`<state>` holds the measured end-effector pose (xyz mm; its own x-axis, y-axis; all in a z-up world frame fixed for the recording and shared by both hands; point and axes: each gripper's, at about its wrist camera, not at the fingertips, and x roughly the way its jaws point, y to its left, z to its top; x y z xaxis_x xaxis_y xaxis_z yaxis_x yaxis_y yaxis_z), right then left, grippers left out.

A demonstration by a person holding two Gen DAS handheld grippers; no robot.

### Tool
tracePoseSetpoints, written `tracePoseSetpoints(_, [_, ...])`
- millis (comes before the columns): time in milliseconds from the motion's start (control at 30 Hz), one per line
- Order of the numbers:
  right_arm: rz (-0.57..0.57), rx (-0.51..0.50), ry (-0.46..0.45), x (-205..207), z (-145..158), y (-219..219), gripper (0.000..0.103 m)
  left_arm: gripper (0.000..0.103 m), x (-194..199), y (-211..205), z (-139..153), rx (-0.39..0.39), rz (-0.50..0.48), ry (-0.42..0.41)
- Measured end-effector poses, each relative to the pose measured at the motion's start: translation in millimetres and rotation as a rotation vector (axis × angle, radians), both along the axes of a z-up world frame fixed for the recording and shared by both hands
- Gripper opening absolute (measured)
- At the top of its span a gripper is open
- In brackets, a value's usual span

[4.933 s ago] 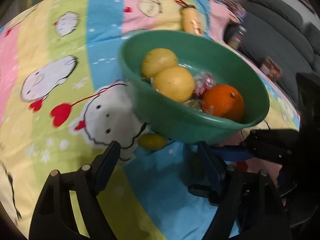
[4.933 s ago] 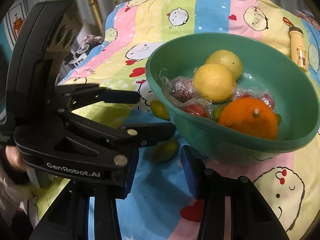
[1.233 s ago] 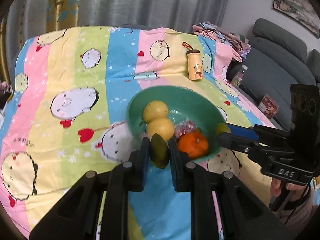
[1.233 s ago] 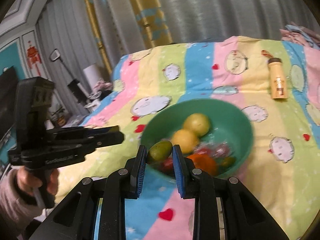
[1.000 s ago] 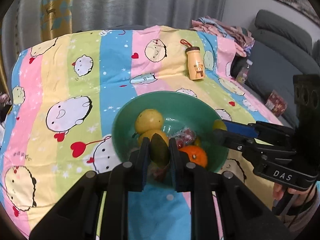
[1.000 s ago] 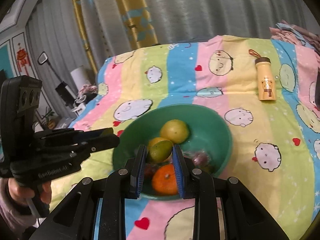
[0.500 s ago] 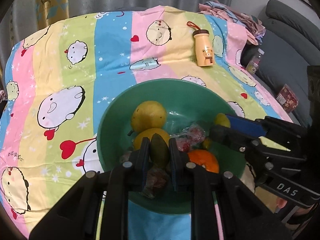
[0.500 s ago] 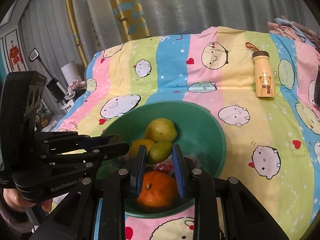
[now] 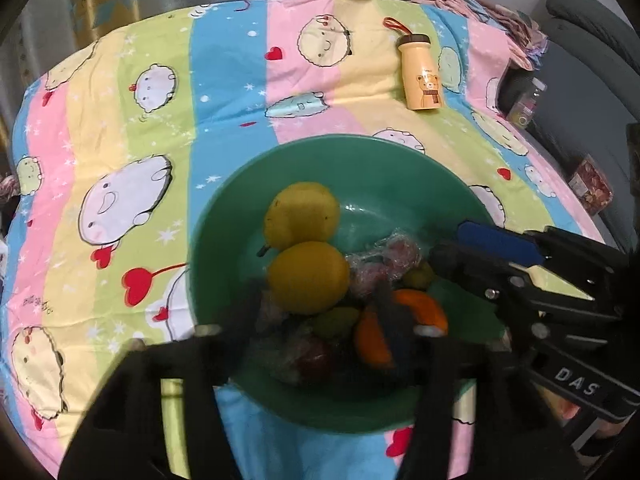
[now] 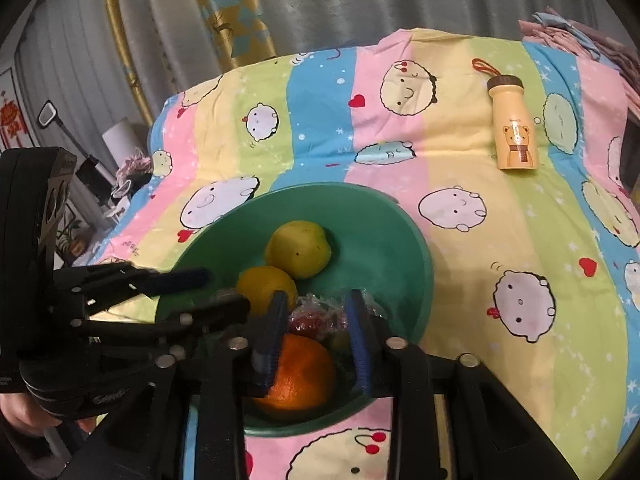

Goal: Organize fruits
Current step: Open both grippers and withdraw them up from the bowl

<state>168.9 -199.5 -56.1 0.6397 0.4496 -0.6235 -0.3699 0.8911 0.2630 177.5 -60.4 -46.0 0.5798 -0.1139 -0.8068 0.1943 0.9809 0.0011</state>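
Observation:
A green bowl (image 9: pixel 384 164) (image 10: pixel 384 220) sits on the striped cartoon bedsheet. It holds two yellow fruits (image 9: pixel 302 216) (image 10: pixel 298 248), an orange (image 9: pixel 424 312) (image 10: pixel 302 376), plastic-wrapped red fruits (image 9: pixel 384 256) (image 10: pixel 316 316) and small green fruits (image 9: pixel 336 320). My left gripper (image 9: pixel 316 312) is open and blurred just above the bowl; the green fruit lies between its fingers in the bowl. My right gripper (image 10: pixel 316 320) is open and empty over the bowl, above the orange. It also shows in the left wrist view (image 9: pixel 480 244).
A yellow bear bottle (image 9: pixel 422 80) (image 10: pixel 514 136) lies on the sheet behind the bowl. A grey sofa (image 9: pixel 592 64) with small packages stands to the right. Curtains hang behind the bed. Clutter sits at the left edge (image 10: pixel 120 176).
Both grippers were shut on small green fruits half a second ago. Both jaws have now opened and the fruits have dropped into the bowl. Both grippers moved lower over the bowl.

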Motion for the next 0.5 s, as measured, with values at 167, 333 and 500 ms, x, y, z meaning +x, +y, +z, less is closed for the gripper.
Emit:
tracePoseSetpoints(167, [-0.056, 0.003, -0.018, -15.1, 17.7, -13.5, 0.076, 0.102, -16.0, 17.0, 21.6, -0.01, 0.063, -0.006])
tracePoseSetpoints(333, [-0.085, -0.042, -0.031, -29.9, 44.0, -17.9, 0.088, 0.103, -37.4, 22.5, 55.4, 0.022, 0.121, -0.058])
tracePoseSetpoints(500, [-0.062, -0.024, -0.049, -46.0, 76.5, -21.0, 0.09, 0.103, -54.0, 20.1, 80.3, 0.041, 0.129, -0.071])
